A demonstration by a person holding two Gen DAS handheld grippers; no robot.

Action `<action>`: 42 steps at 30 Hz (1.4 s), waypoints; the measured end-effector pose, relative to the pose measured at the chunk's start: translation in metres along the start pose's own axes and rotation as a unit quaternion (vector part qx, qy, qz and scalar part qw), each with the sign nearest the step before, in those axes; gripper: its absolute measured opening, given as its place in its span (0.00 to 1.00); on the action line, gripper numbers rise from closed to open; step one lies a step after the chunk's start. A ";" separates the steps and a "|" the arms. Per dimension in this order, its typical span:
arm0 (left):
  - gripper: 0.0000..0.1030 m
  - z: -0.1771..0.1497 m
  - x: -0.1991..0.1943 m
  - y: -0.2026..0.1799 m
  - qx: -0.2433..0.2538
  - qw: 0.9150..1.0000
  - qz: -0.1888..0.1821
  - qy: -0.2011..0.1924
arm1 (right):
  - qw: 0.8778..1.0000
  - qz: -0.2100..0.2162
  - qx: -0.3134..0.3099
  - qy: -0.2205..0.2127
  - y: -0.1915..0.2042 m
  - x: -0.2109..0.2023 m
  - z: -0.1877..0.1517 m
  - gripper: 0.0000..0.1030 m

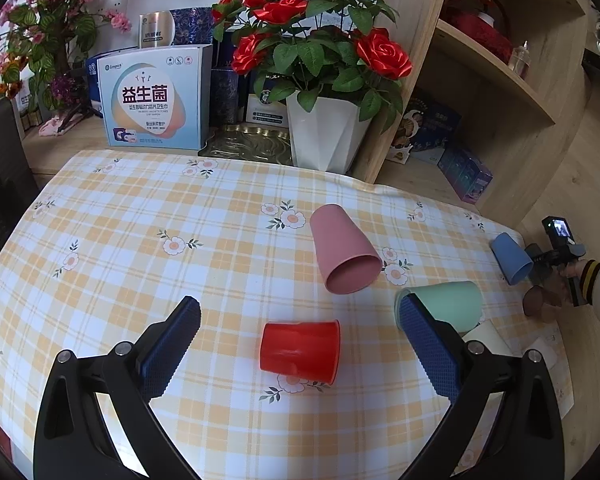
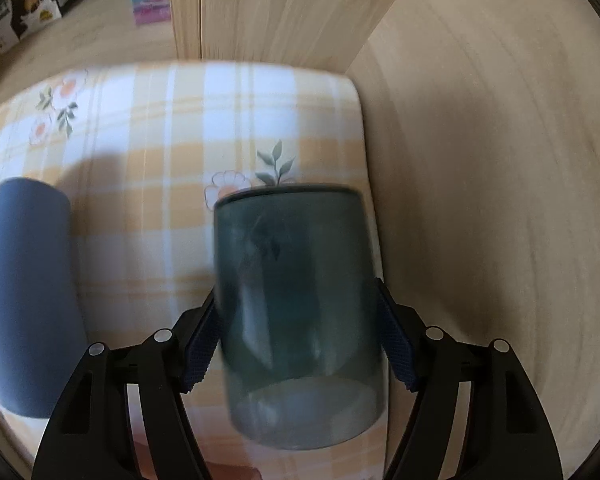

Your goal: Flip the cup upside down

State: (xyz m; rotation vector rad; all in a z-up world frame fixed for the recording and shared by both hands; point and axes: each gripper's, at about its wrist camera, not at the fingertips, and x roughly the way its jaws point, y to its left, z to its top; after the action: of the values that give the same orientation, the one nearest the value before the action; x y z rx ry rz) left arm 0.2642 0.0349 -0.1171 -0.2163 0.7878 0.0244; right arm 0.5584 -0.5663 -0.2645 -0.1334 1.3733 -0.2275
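Two hand-held grippers work over a counter (image 1: 140, 240) covered in a yellow plaid cloth with small flowers. At the counter's far edge stands a white pot of red roses (image 1: 320, 60), with a printed box (image 1: 154, 98) to its left and wooden shelving (image 1: 500, 80) rising at the far right corner.

Several cups lie on the cloth. A pink cup (image 1: 342, 250) lies on its side near the middle, its open mouth turned toward the near edge. A mint-green cup (image 1: 448, 304) lies on its side toward the right edge, partly hidden by a finger of the left hand-held gripper. A red cup (image 1: 300, 346) lies on its side nearer the near edge, mouth to the right. A blue cup (image 1: 510, 258) stands upside down by the right edge, base uppermost; in the right wrist view it (image 2: 28, 300) sits just left of the gripper.

The left hand-held gripper (image 1: 300, 316) hangs above the cloth with its jaws spread wide and nothing between them; the red cup lies below the gap, untouched.

The right hand-held gripper (image 2: 296, 344) is closed on a dark translucent cup (image 2: 296, 312), its blue pads pressing both sides. That cup is over the counter's right edge, rim pointing away from the camera and base toward it; the picture is blurred, so I cannot tell whether it touches the cloth.
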 end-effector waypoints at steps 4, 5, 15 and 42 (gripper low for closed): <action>0.94 0.001 -0.005 0.000 0.001 1.000 -0.005 -0.006 | 0.999 -0.004 0.026 -0.036 -0.003 -0.019 -0.001 0.63; 0.94 0.001 -0.007 0.000 -0.001 1.000 -0.007 -0.008 | 0.999 -0.001 0.030 -0.041 -0.004 -0.024 -0.002 0.63; 0.94 -0.008 -0.048 0.010 -0.009 0.999 -0.022 -0.039 | 0.989 0.053 0.075 -0.118 0.010 -0.113 -0.058 0.63; 0.94 -0.074 -0.103 0.075 -0.004 0.999 0.034 -0.016 | 0.947 0.289 -0.115 -0.085 0.377 -0.223 -0.313 0.63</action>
State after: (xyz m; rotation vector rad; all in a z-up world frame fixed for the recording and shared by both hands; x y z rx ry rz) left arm 0.1320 0.0991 -0.1089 -0.1958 0.7630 0.0957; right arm 0.2432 -0.1358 -0.1973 0.0582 1.2078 0.4289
